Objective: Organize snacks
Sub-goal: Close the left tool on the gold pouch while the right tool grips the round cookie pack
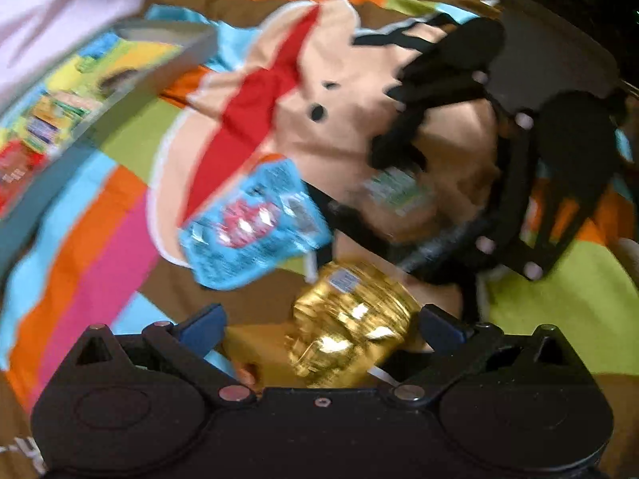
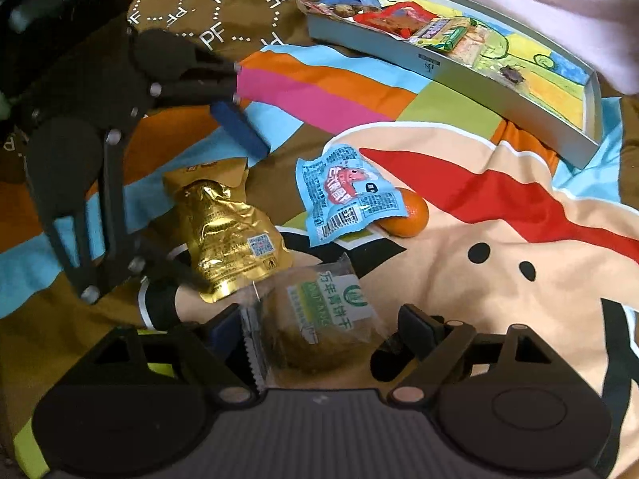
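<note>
A: Right wrist view: the right gripper (image 2: 319, 327) points down at a clear biscuit packet (image 2: 319, 319) with green print, which lies between its jaws. The jaws stand wide and I see no pad pressing on it, so released.

B: And the other snacks?

A: A gold foil pouch (image 2: 227, 231) lies just left of the biscuit packet, touching its far-left corner. A blue packet (image 2: 343, 195) lies farther off in the middle, its right edge resting over an orange (image 2: 411, 211). All sit on a colourful patterned cloth (image 2: 499, 239).

B: The tray?

A: A grey tray (image 2: 443, 72) lies far right, with red and green packets inside at its left end.

B: Left wrist view?

A: Blurred. The left gripper (image 1: 319, 327) hangs over the gold foil pouch (image 1: 351, 327), which lies between its spread jaws nearer the right one; whether that pad touches I cannot tell. The blue packet (image 1: 251, 223) is beyond it, the tray (image 1: 120, 92) far left.
</note>
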Demonstrator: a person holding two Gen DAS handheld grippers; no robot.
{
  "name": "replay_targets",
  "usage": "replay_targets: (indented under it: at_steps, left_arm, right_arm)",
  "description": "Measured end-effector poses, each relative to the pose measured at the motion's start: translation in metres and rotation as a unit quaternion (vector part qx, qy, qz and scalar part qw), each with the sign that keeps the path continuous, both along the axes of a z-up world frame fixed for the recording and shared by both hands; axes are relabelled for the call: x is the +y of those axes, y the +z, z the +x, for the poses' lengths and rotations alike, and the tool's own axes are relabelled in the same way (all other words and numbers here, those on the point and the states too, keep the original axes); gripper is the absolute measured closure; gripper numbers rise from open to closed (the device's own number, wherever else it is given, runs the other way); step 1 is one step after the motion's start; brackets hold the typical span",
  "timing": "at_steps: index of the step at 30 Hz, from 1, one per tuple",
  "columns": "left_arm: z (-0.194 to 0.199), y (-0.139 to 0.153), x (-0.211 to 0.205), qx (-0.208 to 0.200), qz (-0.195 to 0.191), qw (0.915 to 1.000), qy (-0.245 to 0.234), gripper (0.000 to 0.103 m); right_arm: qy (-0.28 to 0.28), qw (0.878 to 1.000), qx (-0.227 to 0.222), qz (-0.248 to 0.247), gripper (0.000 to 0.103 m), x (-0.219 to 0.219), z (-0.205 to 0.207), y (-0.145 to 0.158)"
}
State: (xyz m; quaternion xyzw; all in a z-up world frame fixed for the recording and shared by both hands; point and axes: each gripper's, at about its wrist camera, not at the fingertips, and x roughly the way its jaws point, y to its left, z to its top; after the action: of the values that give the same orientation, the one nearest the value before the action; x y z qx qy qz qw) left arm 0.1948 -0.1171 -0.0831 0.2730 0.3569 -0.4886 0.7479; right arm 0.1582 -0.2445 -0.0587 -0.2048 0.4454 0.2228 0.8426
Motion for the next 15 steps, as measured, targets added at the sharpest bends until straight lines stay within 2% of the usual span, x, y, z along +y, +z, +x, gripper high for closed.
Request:
replay_targets:
  at_steps: [5,10,15]
  left_arm:
    - [-0.003,-0.006,0.005,0.046,0.011,0.9988,-0.013,0.001]
    - [-0.01,-0.001,0.013,0.098,0.005,0.9949,0.024,0.001]
    - [-0.035,0.004,0.016,0.122,0.018,0.9919,0.028,0.001]
  right_arm:
    - [-0.006,1.0,0.006,0.003,0.02,-0.001,0.003,-0.002]
    - [-0.022,1.0,0.01,0.006,0.022,-0.004,0.001,-0.001]
    - [-0.044,0.999,0.015,0.007,0.022,-0.005,-0.005,0.002]
